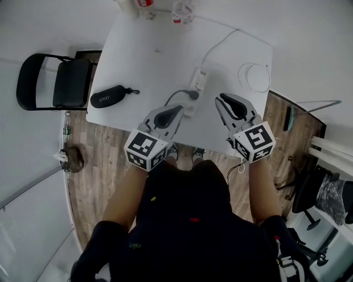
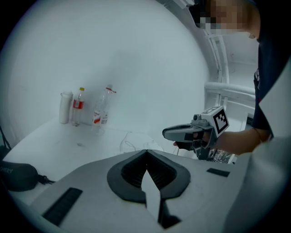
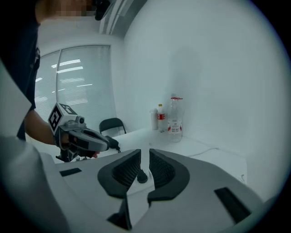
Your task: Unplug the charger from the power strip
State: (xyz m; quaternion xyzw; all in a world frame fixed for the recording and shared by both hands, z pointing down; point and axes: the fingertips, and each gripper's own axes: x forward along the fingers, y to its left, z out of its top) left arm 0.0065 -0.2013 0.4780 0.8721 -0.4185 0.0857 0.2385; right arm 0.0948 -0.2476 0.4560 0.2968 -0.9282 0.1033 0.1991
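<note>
A white power strip (image 1: 199,80) lies on the white table (image 1: 149,60), and a black charger (image 1: 192,95) is plugged into it, its dark cable curving off to the left. My left gripper (image 1: 179,108) hovers just left of the strip's near end, its jaws shut on nothing (image 2: 146,152). My right gripper (image 1: 222,98) hangs just right of the charger, jaws all but together and empty (image 3: 144,152). Through the thin slit between them, the right gripper view shows the charger (image 3: 142,176) ahead. Neither gripper touches the charger or the strip.
A black glasses case (image 1: 108,97) lies at the table's left edge. Bottles (image 1: 183,11) stand at the far edge, and a coiled white cable (image 1: 254,74) lies at the right. A black chair (image 1: 55,82) stands left of the table.
</note>
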